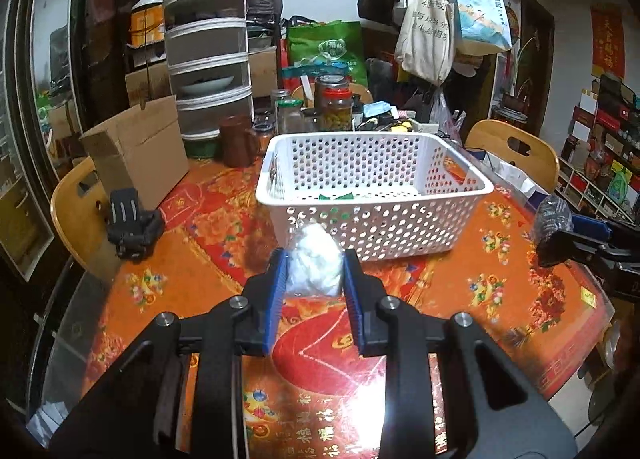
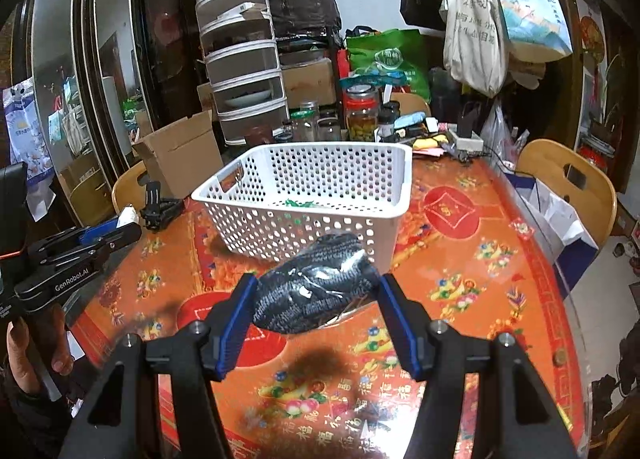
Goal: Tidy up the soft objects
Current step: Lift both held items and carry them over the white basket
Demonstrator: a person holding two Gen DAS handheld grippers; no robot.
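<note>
Left gripper [image 1: 314, 273] fingers pinch white bundle [image 1: 316, 261]; right gripper [image 2: 316, 305] fingers pinch dark knit bundle [image 2: 316, 291] — both held above worktop [image 1: 500, 243], just short of white basket [image 1: 372, 183]. Basket holds little yet — both drops remain.

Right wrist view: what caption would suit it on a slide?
Right gripper holds a dark bagged bundle before the white basket.

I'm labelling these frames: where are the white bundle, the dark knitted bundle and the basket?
white bundle [image 1: 316, 265], left wrist view, middle of its front.
dark knitted bundle [image 2: 316, 293], right wrist view, centre of the knit.
basket [image 1: 384, 225], left wrist view, near perforated wall.
</note>
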